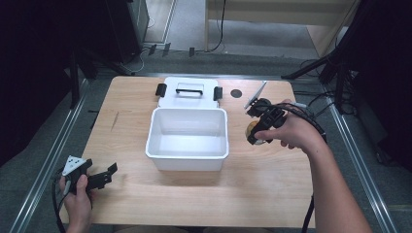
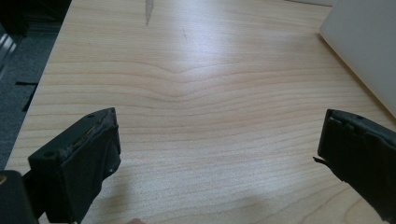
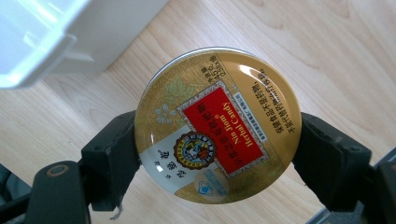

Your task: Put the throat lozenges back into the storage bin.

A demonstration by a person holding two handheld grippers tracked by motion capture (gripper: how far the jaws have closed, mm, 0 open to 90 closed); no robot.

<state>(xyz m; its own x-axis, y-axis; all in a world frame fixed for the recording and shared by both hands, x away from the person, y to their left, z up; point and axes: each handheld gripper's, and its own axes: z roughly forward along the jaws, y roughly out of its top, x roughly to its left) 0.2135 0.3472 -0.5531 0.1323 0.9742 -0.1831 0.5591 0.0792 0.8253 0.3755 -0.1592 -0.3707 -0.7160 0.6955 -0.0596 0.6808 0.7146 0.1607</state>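
Candy tin (image 3: pixel 216 126), round and gold with a red label, sits clamped between my right gripper (image 3: pixel 216 140) jaws, just beside the white bin (image 1: pixel 187 138); bare wooden table (image 2: pixel 196 93) lies between my left gripper (image 2: pixel 217 158) jaws, spread wide.

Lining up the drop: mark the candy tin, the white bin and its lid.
candy tin (image 3: pixel 217 126): right gripper view, red label.
white bin (image 1: pixel 187 154): high view, front rim.
lid (image 1: pixel 189 99): high view, flat top.
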